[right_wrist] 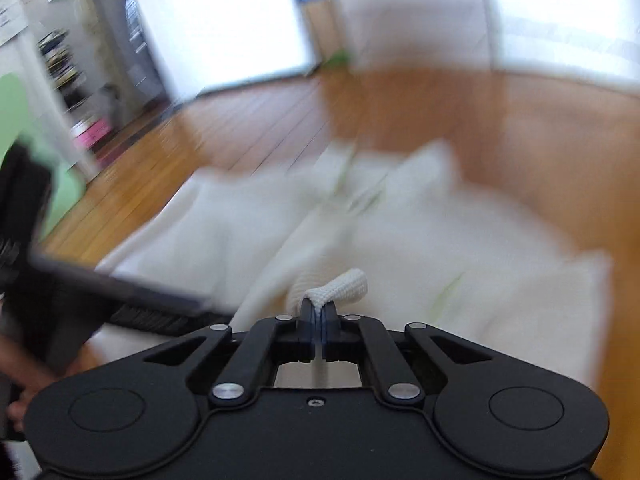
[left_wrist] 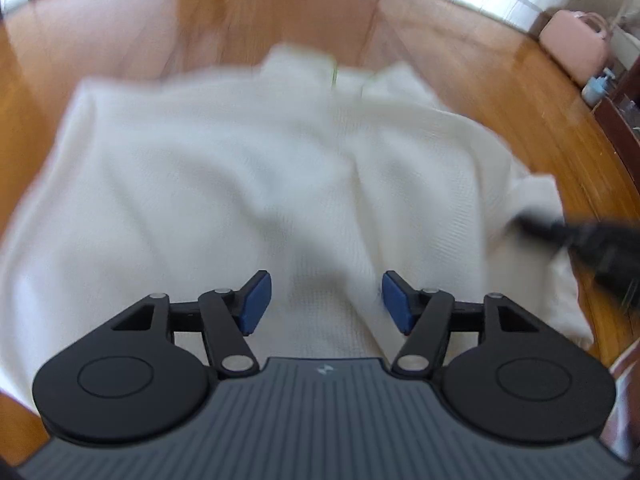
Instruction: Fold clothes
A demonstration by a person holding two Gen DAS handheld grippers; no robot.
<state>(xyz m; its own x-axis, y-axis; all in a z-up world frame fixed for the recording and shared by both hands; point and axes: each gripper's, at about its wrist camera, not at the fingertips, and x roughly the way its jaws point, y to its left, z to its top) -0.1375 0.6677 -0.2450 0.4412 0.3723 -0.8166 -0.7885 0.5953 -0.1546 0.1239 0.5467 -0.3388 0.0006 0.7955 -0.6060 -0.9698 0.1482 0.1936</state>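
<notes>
Left wrist view: the left gripper [left_wrist: 326,300] hangs over a white garment [left_wrist: 224,168] spread on the wood floor [left_wrist: 120,28], its blue pads [left_wrist: 256,300] well apart with nothing pinched between them. At the right edge the right gripper [left_wrist: 588,240] shows as a dark blur at the cloth's border. A pink bag [left_wrist: 574,46] sits far off by the wall. Right wrist view: the right gripper [right_wrist: 319,312] is clamped on a fold of the garment [right_wrist: 340,286] (a ribbed edge pokes up past the tips). The rest lies blurred on the floor beyond.
</notes>
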